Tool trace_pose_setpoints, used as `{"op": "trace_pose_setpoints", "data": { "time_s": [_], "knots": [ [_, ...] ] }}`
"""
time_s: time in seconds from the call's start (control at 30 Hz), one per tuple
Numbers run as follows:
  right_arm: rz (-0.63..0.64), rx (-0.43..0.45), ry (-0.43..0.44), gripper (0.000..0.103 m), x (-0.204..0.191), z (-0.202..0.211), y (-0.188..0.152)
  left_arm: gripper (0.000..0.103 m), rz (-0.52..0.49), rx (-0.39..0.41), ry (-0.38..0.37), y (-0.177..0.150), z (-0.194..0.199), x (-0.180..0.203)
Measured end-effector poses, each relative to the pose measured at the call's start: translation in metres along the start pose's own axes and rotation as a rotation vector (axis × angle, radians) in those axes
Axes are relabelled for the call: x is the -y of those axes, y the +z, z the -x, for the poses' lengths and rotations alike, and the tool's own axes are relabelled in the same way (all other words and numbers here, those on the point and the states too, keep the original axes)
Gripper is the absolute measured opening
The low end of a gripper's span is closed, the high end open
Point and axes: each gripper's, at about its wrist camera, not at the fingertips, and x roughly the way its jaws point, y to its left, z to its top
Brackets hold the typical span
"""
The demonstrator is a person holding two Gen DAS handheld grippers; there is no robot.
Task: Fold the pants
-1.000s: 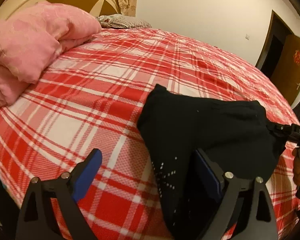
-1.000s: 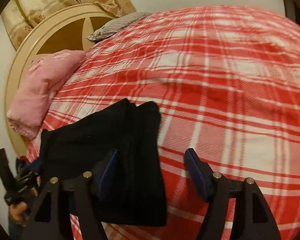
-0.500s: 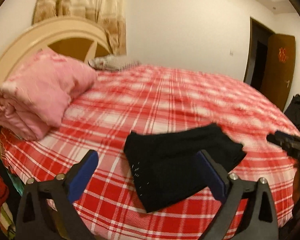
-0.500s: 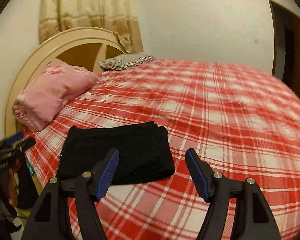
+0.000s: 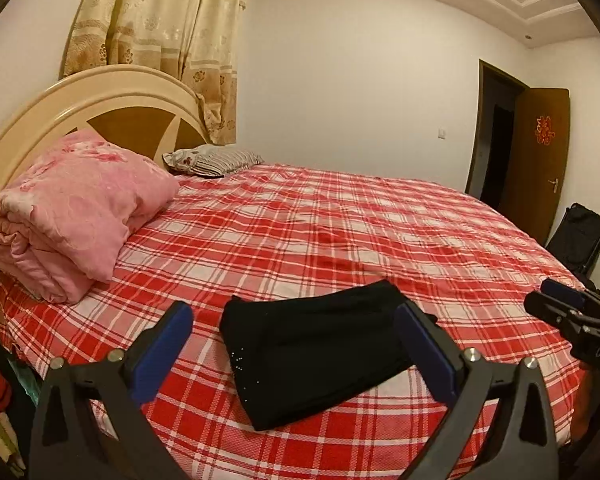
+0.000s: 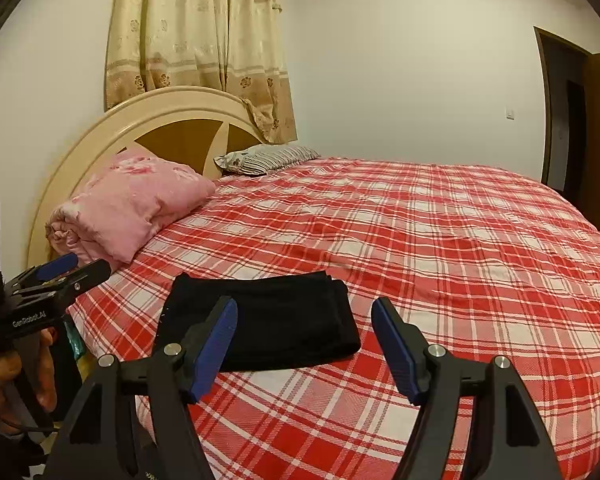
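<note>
L gripper [image 5: 296, 354] lower center of its view, jaws just spread wide, nothing between. R gripper [image 6: 304, 344] also apart, empty. Black pants [image 5: 316, 356] folded flat on plaid bed [image 5: 340, 232] near front edge, mid-frame. Pink quilt [image 5: 72, 216] at left, headboard [image 5: 100, 108] upper left.

The left gripper [image 5: 296, 344] hangs in the air with its 2 blue-padded jaws spread wide, having just opened further, nothing pressed between them. The right gripper [image 6: 304, 340] is also raised, jaws apart and empty. A hand [image 6: 4, 384] grips the left gripper's handle.
</note>
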Motion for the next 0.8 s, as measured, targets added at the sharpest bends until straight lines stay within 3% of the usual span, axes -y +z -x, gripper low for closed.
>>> {"op": "trace_pose_setpoints", "data": {
  "time_s": [0.8],
  "knots": [
    [-0.003, 0.014, 0.006, 0.071, -0.001, 0.014, -0.002, 0.103, -0.008, 0.003, 0.004, 0.000, 0.003, 0.003]
  ]
}}
